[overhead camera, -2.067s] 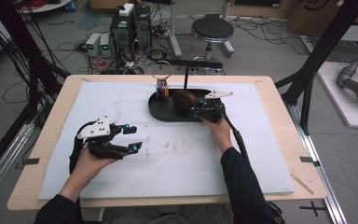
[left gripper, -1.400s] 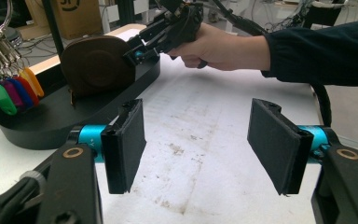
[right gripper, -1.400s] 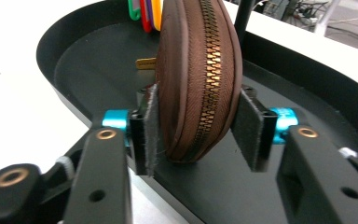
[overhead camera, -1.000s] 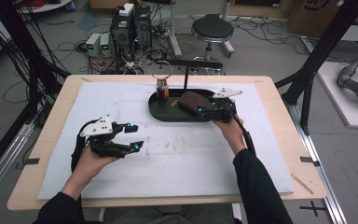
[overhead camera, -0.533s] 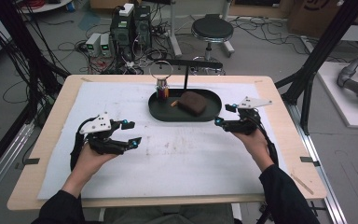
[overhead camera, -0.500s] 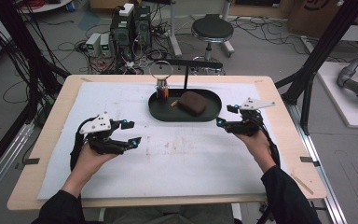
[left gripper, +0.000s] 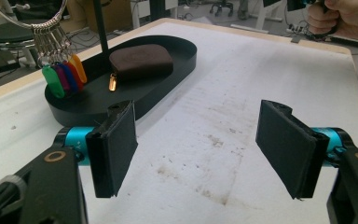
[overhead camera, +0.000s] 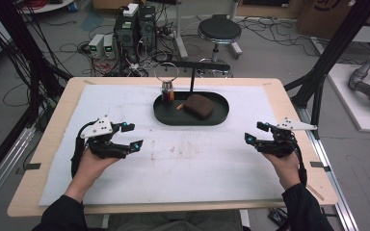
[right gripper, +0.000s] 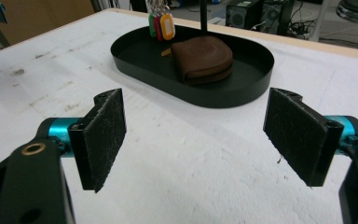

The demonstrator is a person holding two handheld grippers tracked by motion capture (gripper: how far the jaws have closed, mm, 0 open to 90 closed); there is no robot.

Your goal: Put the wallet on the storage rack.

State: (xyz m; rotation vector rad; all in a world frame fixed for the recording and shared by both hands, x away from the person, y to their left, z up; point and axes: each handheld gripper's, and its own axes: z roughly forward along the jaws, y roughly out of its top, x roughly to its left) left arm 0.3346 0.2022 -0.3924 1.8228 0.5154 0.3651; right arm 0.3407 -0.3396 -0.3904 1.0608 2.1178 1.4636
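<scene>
Near the right edge of the table, the right gripper (overhead camera: 257, 135) hangs wide and empty, its jaws having just been opening; earlier it was at the tray (overhead camera: 221, 115), where the brown pouch (overhead camera: 198, 106) lies. Best keep both clear and level. The left gripper (overhead camera: 131, 136) also gapes empty.

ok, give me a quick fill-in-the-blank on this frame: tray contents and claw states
1. The brown pouch lies inside the black oval ____.
2. The coloured key tags hang from a metal ____.
3. The left claw hovers over the white mat with its jaws ____ and nothing between them.
4. The right claw is ____ of the tray in the high view, jaws open.

Missing words: tray; ring; open; right
</scene>
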